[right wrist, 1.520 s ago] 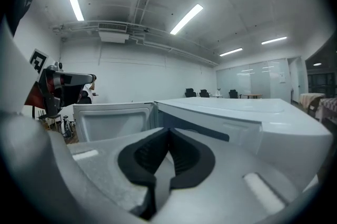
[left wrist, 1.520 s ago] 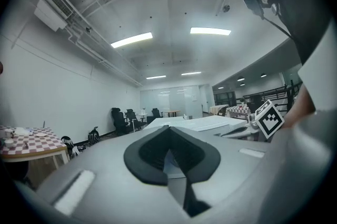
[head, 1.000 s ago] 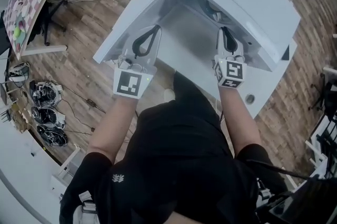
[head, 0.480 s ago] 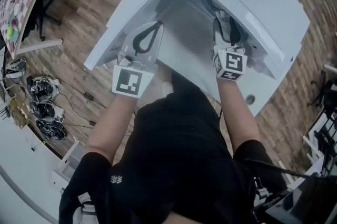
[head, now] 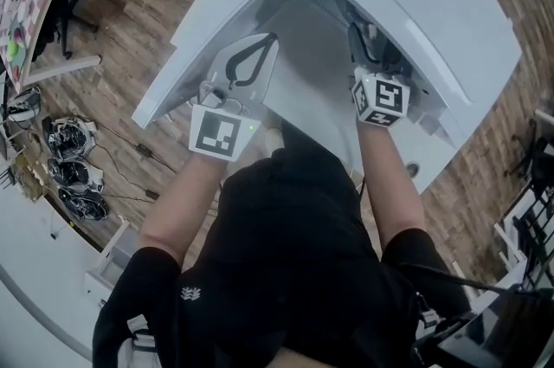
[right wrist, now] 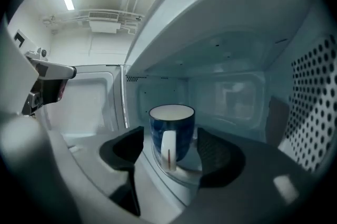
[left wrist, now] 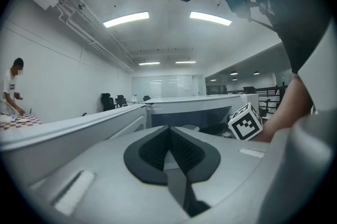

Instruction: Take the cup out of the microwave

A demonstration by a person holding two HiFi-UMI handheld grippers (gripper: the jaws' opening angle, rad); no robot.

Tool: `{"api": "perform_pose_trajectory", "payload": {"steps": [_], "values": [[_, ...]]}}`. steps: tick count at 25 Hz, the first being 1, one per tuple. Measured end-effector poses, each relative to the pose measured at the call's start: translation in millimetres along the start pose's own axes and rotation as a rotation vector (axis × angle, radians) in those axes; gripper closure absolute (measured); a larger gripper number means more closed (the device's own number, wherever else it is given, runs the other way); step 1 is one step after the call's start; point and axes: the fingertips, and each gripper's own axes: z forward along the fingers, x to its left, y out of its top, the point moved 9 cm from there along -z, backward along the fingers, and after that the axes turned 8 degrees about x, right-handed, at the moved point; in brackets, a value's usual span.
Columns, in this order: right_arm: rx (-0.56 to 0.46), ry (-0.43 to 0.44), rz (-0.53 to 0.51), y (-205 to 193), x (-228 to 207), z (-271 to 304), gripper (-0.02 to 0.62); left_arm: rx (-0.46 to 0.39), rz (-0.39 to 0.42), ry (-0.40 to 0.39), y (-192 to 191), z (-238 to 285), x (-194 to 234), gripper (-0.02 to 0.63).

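Standing upright on the glass plate (right wrist: 182, 175) inside the open microwave (right wrist: 226, 59), the blue cup (right wrist: 171, 130) shows its white handle to the right claw (right wrist: 171, 152). That claw's jaws have just been opening and now stand wide apart; the cup sits framed between them, and neither pad touches it. The left claw (left wrist: 171, 149) is closed on nothing, beside the swung-out door (head: 208, 29).

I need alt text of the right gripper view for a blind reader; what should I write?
A blue cup with a white inside and handle stands upright in the open microwave, seen in the gap between the jaws of the right gripper. The jaws have just been opening and do not touch it.
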Motion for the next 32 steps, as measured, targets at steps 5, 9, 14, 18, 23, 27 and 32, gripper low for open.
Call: {"api": "perform_pose_trajectory", "payload": {"steps": [5,9,14,18,23,27,32], "values": [[0.003,0.003,-0.003,-1,-1,15,0.262,0.0,-0.023,-0.006,-2,10,1,0.601],[0.005,0.002,-0.006,1,-1,26,0.261,0.019,-0.016,-0.02,-5,14,2,0.601],[0.003,0.003,-0.005,3,-2,40,0.248,0.03,-0.048,-0.015,-9,16,4,0.601],[0.007,-0.006,-0.006,1,-1,49,0.224,0.06,-0.044,-0.028,-16,16,0,0.601],[0.017,-0.034,-0.016,3,0,51,0.221,0.073,-0.042,-0.035,-16,17,-1,0.601],[0.018,-0.066,-0.042,5,1,52,0.221,0.07,-0.034,-0.032,-15,16,0,0.601],[0.014,-0.074,-0.044,6,2,56,0.221,0.071,-0.025,-0.028,-13,14,2,0.601]]}}
